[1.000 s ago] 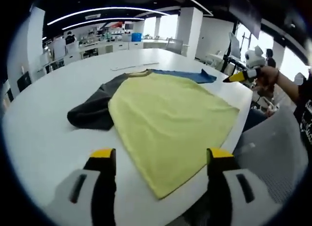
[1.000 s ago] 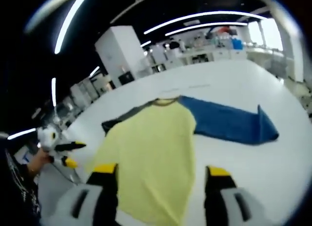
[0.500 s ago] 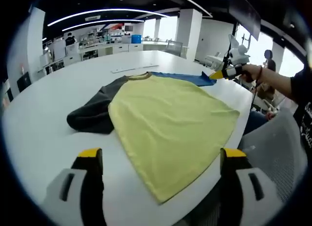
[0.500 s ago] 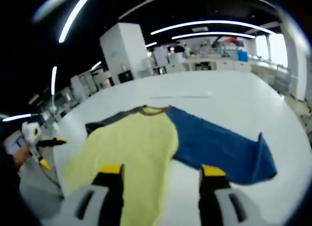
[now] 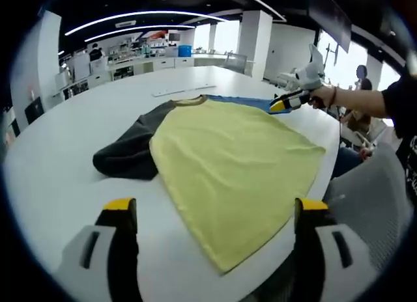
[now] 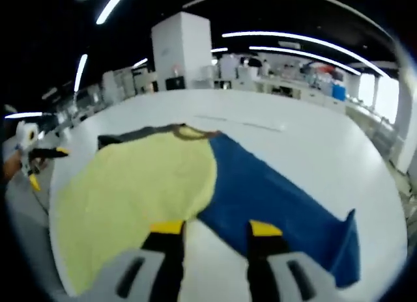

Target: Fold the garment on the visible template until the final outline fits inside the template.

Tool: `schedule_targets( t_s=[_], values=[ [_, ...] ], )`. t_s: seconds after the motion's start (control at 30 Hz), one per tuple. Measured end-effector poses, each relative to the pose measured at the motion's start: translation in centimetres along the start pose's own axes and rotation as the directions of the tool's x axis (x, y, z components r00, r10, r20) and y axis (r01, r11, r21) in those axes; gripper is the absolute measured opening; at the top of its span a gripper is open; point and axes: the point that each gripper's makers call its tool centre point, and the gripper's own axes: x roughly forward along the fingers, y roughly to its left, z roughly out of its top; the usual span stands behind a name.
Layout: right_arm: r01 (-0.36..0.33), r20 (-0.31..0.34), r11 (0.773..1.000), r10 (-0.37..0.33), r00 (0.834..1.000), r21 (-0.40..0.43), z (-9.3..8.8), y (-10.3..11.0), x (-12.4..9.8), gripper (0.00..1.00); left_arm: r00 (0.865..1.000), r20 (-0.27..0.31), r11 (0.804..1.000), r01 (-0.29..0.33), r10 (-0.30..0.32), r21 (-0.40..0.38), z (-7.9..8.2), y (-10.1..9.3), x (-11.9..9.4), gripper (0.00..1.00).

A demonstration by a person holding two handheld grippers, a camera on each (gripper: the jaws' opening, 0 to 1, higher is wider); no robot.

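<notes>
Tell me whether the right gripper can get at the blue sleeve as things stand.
Probably yes. The right gripper is open, hovering just above the blue sleeve, which lies flat on the table with nothing over it.

Open-plan lab — white benches [image 5: 153,62], strip lights [image 6: 306,41], pillar [image 6: 182,53].

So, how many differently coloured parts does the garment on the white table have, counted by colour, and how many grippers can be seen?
Yellow cloth body panel: 1
Blue cloth sleeve: 1
Dark grey cloth sleeve: 1
Yellow-tipped grippers: 2, left gripper and right gripper
Total: 3 garment parts and 2 grippers, 5 in all.
</notes>
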Motion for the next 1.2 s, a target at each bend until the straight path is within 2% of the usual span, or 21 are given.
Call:
schedule_targets(
  t_s=[0.07,0.17,0.47,0.67,0.83,0.93,1.03,1.07,1.2],
  values=[
    [-0.012,-0.011,0.999,0.012,1.0,-0.037,-0.1,0.2,0.4,0.32,1.0,0.012,1.0,-0.005,0.005,-0.007,0.2,0.2,-0.1,0.96],
    [-0.012,-0.024,0.999,0.011,1.0,-0.049,-0.4,-0.2,1.0,0.3,1.0,0.016,0.999,-0.023,0.024,-0.025,0.1,0.5,-0.1,0.93],
    [-0.03,-0.004,0.99,0.03,1.0,-0.137,0.3,1.1,1.3,0.23,0.999,0.037,0.997,-0.03,0.033,-0.075,-0.1,1.0,-0.3,0.89],
    [-0.053,-0.032,0.982,0.048,0.998,-0.179,-0.3,0.7,2.2,0.18,0.999,0.019,0.995,-0.047,0.049,-0.083,-0.6,1.5,-0.5,0.87],
    [-0.075,-0.066,0.969,0.061,0.996,-0.234,-0.8,1.7,2.3,0.09,0.998,0.021,0.995,-0.051,0.053,-0.09,-0.7,1.5,-0.4,0.86],
    [-0.076,-0.073,0.967,0.06,0.996,-0.243,-0.7,1.6,2.5,0.05,0.997,0.008,0.993,-0.073,0.074,-0.095,-0.9,1.9,-0.4,0.85],
    [-0.067,-0.08,0.961,0.047,0.996,-0.268,-0.6,1.8,2.6,0.0,0.996,0.026,0.99,-0.084,0.087,-0.114,-0.7,2.2,-0.6,0.83],
    [-0.054,-0.078,0.96,0.034,0.996,-0.275,-0.7,1.0,2.8,0.0,0.996,0.029,0.99,-0.083,0.087,-0.118,-0.7,2.3,-0.6,0.83],
    [-0.049,-0.076,0.964,0.03,0.997,-0.261,-0.7,0.8,2.8,0.0,0.996,0.02,0.99,-0.083,0.086,-0.112,-0.9,2.2,-0.6,0.83]
  ],
)
